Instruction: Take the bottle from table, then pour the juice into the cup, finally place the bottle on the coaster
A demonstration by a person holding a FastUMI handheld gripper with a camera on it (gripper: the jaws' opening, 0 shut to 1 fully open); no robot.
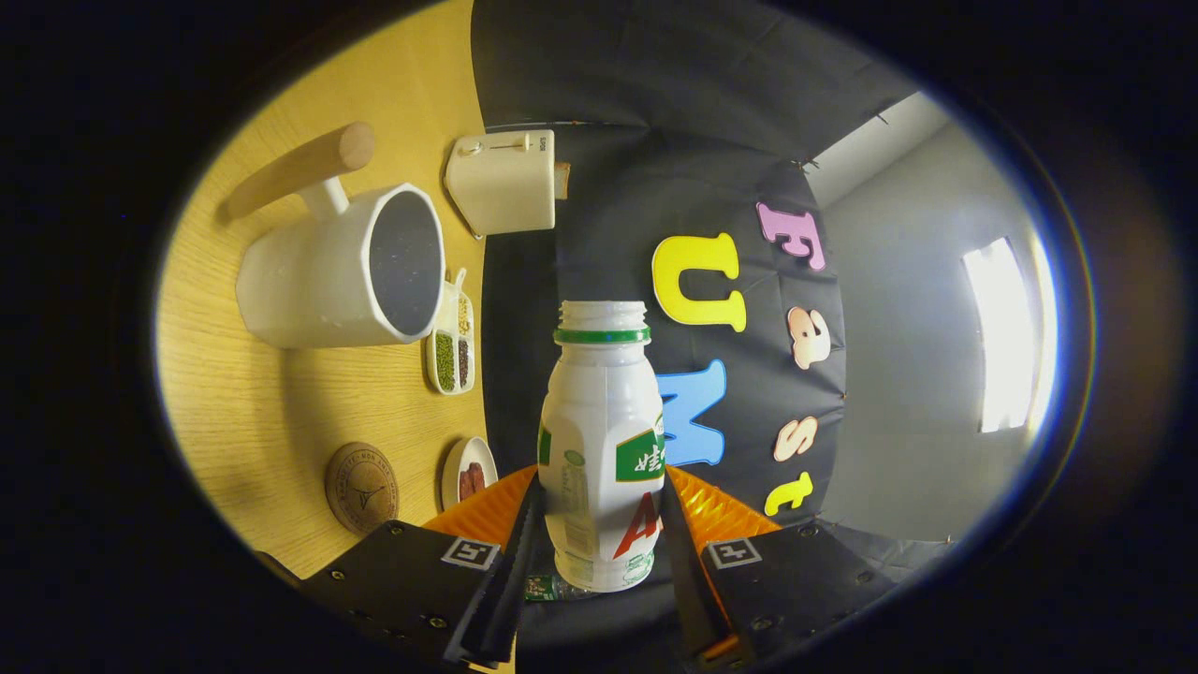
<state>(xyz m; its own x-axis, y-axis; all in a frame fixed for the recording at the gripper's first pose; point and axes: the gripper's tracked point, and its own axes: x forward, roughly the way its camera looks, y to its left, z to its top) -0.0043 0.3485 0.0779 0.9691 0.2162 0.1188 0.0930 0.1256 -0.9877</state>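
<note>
**A:** Which step is in hand?

**B:** The pour, by my reading. The tool [601, 524] holds the small white plastic bottle with a green neck ring and green-and-red label [601, 440] clamped between its two orange ribbed fingers [487, 513], one pressing on each flank. The bottle is off the bench and the whole view is rolled over, so the light wooden bench [281, 393] stands along one side like a wall.

**A:** What does the next move call for?

**B:** Bringing the bottle's mouth over the large white cup with a straight wooden handle [342, 267] and tipping further. The cup stands well apart from the bottle, its dark opening facing towards the bottle's side.

**A:** How does the bottle look?

**B:** Cap off, threaded mouth open, body opaque, so I cannot tell how much juice is inside.

**A:** And around it?

**B:** The round brown coaster with a stamped emblem [362, 488] lies bare near the fingers. Just beside it is a small white dish of dark red pieces [468, 473]; between that and the cup, a white divided dish of beans and grains [451, 346]. Beyond the cup, a cream-coloured toaster [504, 183].
</note>
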